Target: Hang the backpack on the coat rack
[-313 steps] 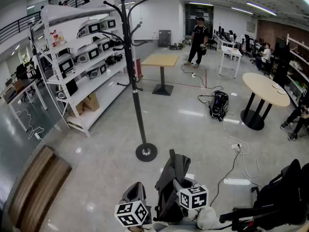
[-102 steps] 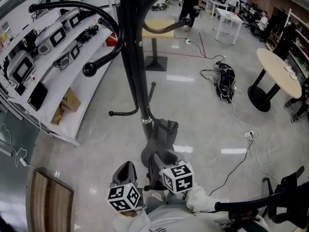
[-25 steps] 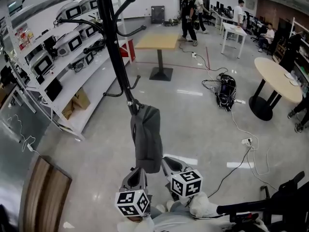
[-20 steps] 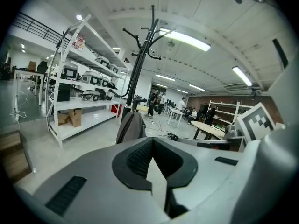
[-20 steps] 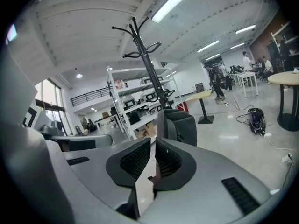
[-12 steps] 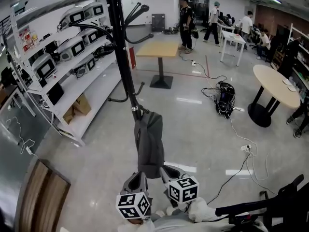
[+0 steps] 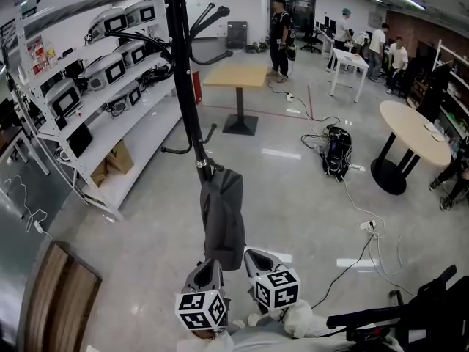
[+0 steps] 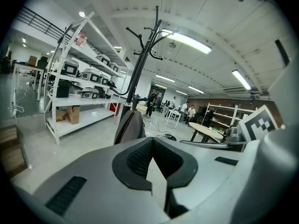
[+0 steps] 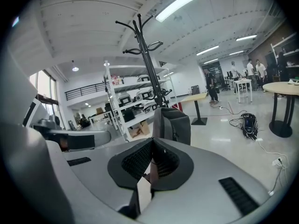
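Backpack hangs on the rack just ahead of the left tongs and right tongs, both pressed together and empty; the job looks done.

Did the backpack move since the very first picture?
Yes. Back then it was down in front of the person, well short of the coat rack's base. Now the backpack hangs up against the pole of the coat rack.

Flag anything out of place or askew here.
The backpack hangs straight, low on the coat rack. Only oddity: a dark bag lying on the floor among loose cables near the round table.
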{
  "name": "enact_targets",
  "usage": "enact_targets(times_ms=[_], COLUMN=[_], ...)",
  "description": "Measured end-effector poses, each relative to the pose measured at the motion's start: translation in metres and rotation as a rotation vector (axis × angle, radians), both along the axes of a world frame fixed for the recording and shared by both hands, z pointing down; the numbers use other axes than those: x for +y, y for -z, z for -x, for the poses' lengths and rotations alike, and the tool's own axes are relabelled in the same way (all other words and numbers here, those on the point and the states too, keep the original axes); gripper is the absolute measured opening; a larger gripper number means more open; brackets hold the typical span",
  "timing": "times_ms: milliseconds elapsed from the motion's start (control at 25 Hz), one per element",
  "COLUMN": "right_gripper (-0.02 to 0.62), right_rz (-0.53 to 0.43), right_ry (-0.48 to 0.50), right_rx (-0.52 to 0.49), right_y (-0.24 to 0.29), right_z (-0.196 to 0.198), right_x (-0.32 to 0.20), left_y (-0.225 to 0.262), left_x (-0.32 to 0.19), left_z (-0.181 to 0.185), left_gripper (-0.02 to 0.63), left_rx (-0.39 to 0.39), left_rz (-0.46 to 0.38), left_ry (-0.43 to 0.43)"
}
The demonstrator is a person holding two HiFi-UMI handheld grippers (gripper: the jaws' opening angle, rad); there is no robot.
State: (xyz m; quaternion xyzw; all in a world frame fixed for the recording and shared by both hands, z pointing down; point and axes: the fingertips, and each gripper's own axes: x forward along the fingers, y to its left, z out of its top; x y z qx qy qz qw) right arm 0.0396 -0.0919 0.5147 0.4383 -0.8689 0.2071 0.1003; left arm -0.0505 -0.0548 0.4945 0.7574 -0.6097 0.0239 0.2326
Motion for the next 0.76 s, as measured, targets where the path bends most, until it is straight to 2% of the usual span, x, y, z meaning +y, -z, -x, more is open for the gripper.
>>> enact_targets(times_ms=[760], right_gripper=[0.014], right_rz=[0.012], right_ry=[-0.001], right_rx=[0.012], right_y=[-0.0033], right_z=[-0.0036], right_x=[0.0054], left_y=[0.0030], left_x=[0.0018], left_z=[-0.0059], left_gripper=[0.003], left_rx=[-0.012], left_rz=[-0.005], left_ry=[-0.021])
